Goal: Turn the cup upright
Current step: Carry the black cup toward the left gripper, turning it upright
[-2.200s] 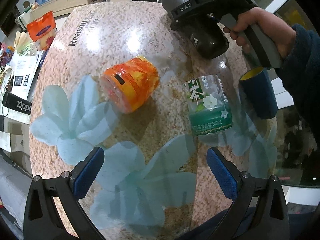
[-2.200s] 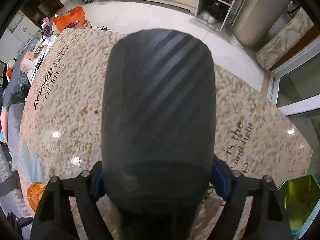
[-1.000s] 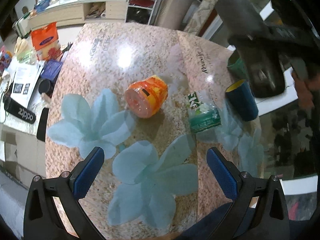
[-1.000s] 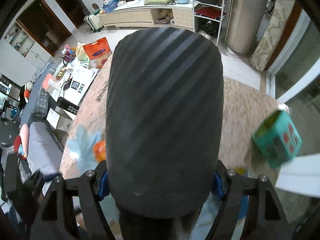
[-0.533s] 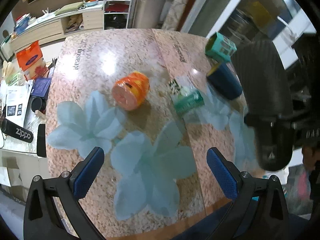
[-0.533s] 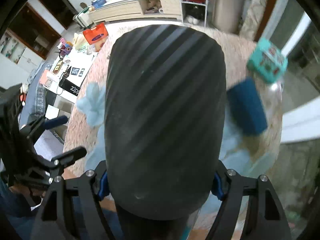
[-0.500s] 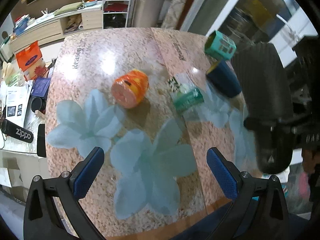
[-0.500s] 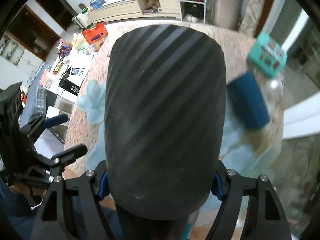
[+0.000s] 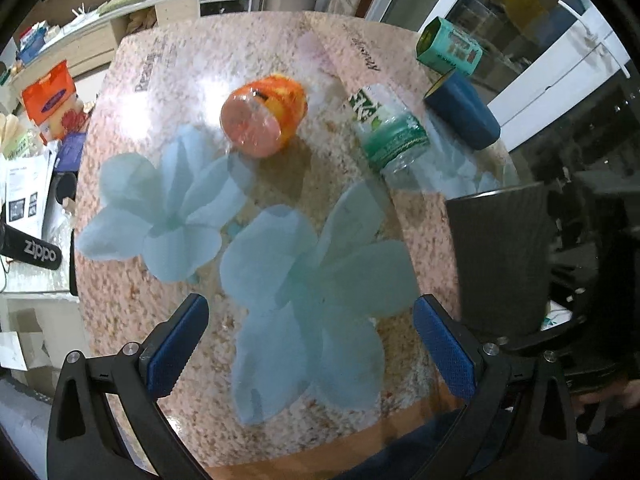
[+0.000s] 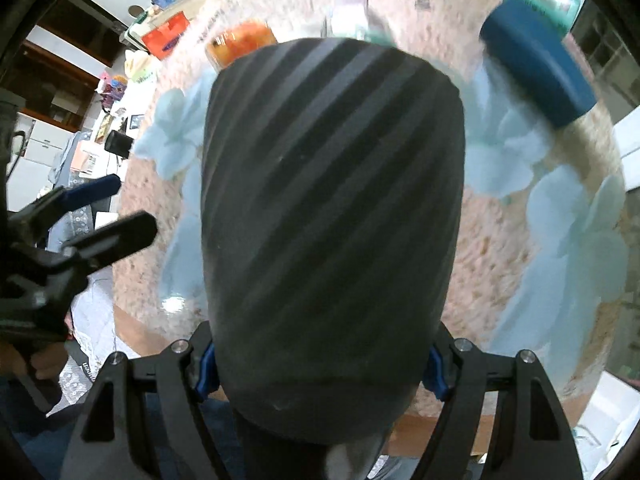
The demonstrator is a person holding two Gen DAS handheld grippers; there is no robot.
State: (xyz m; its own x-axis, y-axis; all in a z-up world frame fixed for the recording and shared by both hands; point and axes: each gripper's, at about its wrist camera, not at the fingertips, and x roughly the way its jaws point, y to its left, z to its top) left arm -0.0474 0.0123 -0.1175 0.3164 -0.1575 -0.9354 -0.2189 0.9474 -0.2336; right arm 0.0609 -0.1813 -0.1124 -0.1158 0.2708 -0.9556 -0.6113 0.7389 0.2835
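Observation:
My right gripper (image 10: 320, 360) is shut on a dark grey ribbed cup (image 10: 332, 216), which fills the right wrist view. In the left wrist view the same cup (image 9: 500, 256) hangs at the right edge of the table, held near its lower end by the right gripper (image 9: 560, 340), with its flat end up. My left gripper (image 9: 312, 340) is open and empty above the near part of the flower-patterned table (image 9: 200, 320). It also shows at the left of the right wrist view (image 10: 80, 216).
On the table lie an orange jar (image 9: 262, 116) on its side, a green-labelled plastic bottle (image 9: 390, 132), a blue cup (image 9: 462, 110) on its side and a teal box (image 9: 448, 50). Clutter and shelves stand beyond the left and far edges.
The right gripper has carried the grey cup down and toward the near right edge of the table, turning it. The left gripper has drawn back and stays open.

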